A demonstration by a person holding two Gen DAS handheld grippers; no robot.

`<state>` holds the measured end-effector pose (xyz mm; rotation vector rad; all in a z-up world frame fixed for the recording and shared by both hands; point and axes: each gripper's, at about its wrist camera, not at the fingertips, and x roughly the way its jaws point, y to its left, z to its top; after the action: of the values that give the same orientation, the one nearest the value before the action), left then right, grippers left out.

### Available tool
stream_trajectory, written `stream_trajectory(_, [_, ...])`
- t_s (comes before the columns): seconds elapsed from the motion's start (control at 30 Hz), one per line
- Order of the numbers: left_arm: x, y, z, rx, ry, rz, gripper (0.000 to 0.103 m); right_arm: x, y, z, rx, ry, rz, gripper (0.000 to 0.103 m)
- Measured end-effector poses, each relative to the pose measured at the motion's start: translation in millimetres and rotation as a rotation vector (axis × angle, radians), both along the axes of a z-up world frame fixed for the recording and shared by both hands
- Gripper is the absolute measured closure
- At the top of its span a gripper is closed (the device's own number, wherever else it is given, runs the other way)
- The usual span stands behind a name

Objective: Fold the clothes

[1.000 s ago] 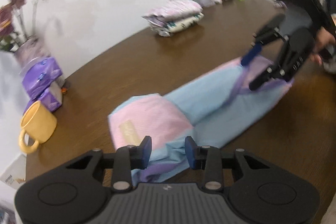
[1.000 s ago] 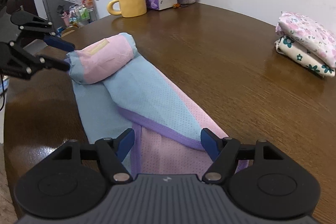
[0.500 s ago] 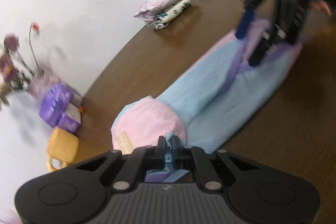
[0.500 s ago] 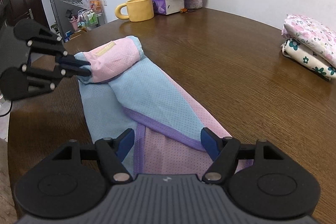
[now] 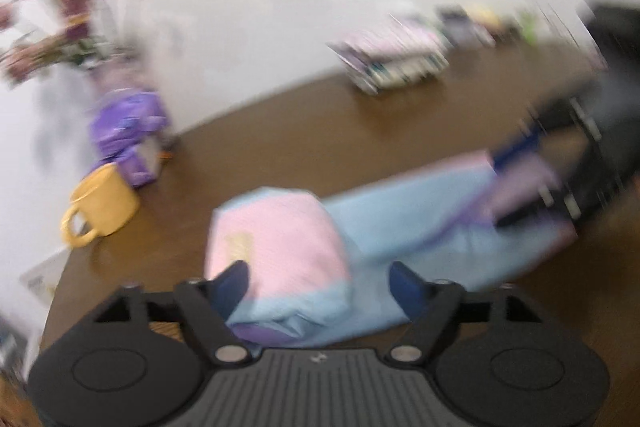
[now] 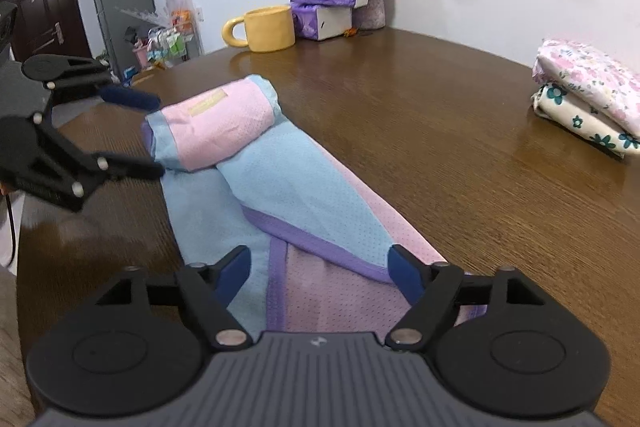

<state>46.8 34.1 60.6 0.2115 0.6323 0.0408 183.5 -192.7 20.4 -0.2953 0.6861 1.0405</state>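
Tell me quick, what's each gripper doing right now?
Left gripper: fingers opening around the pink and blue garment, not gripping.
Right gripper: opening over it, holding nothing.

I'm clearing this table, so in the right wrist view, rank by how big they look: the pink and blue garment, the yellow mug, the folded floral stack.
1. pink and blue garment, by far.
2. folded floral stack.
3. yellow mug, though it stands farther away, so this is unsure.

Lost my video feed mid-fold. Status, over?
Left gripper opening, rolled end of garment between jaws, unpinched. Right gripper opening over flat end, nothing gripped. Folded stack and mug stand clear.
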Motion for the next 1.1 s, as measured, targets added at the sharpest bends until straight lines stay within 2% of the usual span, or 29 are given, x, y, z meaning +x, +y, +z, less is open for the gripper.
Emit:
stream_trajectory(0.1, [-4.7,12.4,5.0,-0.143,-0.041,0.077,0.016,-10.6,-4.0,4.5,0.035,-0.002,-0.024,0.013])
stream_trajectory(0.17, [-7.0,19.0,6.0,-0.220,-0.053,0.114,0.013,-18.0,-5.9,6.3,0.056,-0.006,-0.044,0.001])
stream_trajectory(0.33, [-9.7,28.7,-0.4,-0.342,-0.024,0.152,0.013,-35.3,-4.9,8.3,0.092,-0.024,-0.087,0.000])
stream_trajectory(0.4, [-11.0,29.8,-1.0,-0.336,-0.033,0.180,0.013,-41.3,-2.6,8.6,0.098,-0.053,-0.127,0.000])
stream_trajectory(0.53, [-15.8,30.4,0.5,-0.298,-0.058,0.231,0.013,-54.1,6.3,10.4,0.057,-0.175,-0.249,0.000])
stream_trajectory(0.63, [-18.7,33.8,0.2,-0.301,-0.054,0.224,0.013,-57.8,17.3,8.3,-0.015,-0.205,-0.241,0.000])
stream_trajectory(0.87, [-19.9,54.1,-1.1,-0.329,-0.042,0.254,0.013,-58.3,38.1,-0.2,-0.101,-0.193,-0.199,0.000])
stream_trajectory(1.1, [-10.1,84.8,-8.2,-0.424,0.004,0.281,0.013,-49.9,40.3,-1.8,-0.085,-0.121,-0.213,0.000])
